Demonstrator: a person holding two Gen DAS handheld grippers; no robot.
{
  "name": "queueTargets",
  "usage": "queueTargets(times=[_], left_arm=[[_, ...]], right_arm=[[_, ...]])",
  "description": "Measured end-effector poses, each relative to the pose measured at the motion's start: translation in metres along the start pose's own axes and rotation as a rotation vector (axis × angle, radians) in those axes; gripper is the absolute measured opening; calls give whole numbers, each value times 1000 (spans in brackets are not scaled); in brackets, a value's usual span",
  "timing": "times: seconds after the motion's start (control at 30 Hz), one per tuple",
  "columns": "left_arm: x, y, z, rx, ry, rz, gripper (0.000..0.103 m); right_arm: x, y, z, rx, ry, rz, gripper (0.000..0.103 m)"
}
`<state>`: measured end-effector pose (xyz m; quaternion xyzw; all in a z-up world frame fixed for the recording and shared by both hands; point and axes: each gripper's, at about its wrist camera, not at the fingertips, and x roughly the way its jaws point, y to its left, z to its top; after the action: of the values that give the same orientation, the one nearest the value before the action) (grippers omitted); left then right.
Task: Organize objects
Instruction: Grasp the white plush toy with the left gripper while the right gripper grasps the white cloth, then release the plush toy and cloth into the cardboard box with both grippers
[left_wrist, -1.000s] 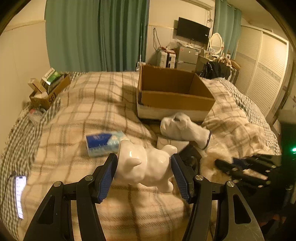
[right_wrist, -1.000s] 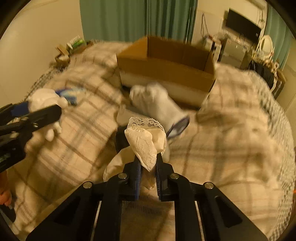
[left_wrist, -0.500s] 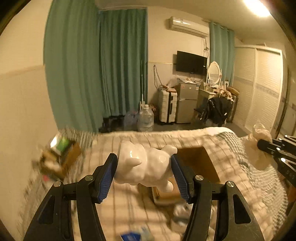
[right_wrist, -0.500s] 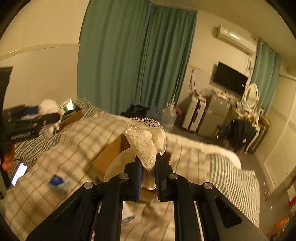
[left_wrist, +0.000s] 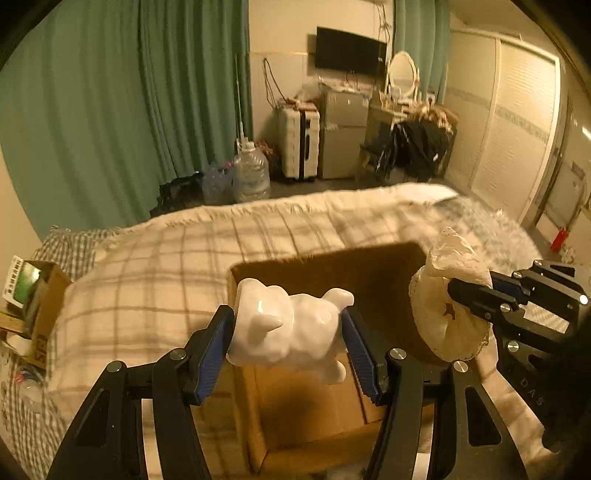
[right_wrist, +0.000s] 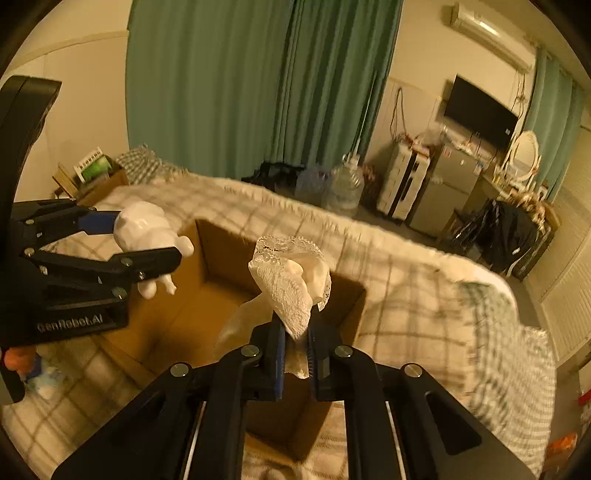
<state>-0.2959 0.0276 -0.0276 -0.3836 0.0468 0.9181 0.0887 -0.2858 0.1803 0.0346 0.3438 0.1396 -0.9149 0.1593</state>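
I see the bed with its beige plaid blanket spread across both views, and on it the open brown cardboard box, its mouth facing up under my two tools. Beyond the bed hang the green curtains, with a white suitcase and a clear water jug on the floor near them. At the far left edge of the bed sits a small cardboard carton with a green-labelled item. My left tool is clamped on the glossy white ceramic animal figurine, the blue pads pressing both its sides; it hangs in the air over the near-left rim of the box. My right tool is pinched narrow on the cream lace-trimmed cloth, which bunches up above the pads and trails down on the left, held above the box opening. In the left view that cloth sits just right of the figurine, apart from it.
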Motion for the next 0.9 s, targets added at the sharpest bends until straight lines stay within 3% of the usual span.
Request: queueTargets(times=[0.1,0.17,0.23,0.3,0.67,0.9], left_arm=[[17,-1,-3,-13,17,-18,63],[20,0,-7,-19,30,-29,65],[16,0,-10,-19,25,-14,85],[2,2,-14,-16,3,23,93],[-125,26,-42,12,-102,96,96],[-170,26,-102,-25,-108,146,98]], right_arm=[[17,-8,-16,30,0,28,12],[18,-15,-20,60,2,37,31],[14,-20,-21,90,-8,30,54],[-5,-24,-19,117,-38,19,60],[-162,3,-8,73,-176,-49,70],[-203,47,-38,72,-193,-53,75]])
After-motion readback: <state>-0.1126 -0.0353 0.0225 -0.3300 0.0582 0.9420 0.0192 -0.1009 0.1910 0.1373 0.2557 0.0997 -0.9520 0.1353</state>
